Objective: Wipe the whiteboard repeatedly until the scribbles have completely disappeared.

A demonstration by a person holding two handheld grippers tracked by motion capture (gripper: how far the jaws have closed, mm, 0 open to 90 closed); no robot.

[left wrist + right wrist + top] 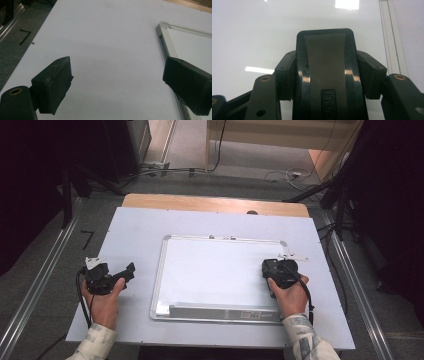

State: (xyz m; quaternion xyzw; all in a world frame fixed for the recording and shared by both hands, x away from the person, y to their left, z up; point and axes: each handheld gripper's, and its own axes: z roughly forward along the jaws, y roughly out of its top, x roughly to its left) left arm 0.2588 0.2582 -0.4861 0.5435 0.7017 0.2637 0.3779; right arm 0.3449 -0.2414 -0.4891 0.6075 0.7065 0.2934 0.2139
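Observation:
A white whiteboard (pixel 215 270) with a silver frame lies flat in the middle of the table. At its right part my right gripper (pixel 277 267) is held low over the board and is shut on a black board eraser (pixel 325 62). The eraser stands between the jaws above the glossy board surface (pixel 249 32), with the frame's edge (pixel 390 32) to its right. Left of the board, my left gripper (pixel 127 272) hovers over bare table. It stands open (pixel 117 75) with nothing between its jaws, and the board's corner (pixel 162 26) lies just beyond its right jaw.
The white table top (pixel 135 230) has a wooden strip (pixel 215 202) along its far edge. Metal rails (pixel 45 275) run along the floor on both sides. Cables (pixel 280 175) lie on the floor behind, and dark stands (pixel 340 195) rise at the back corners.

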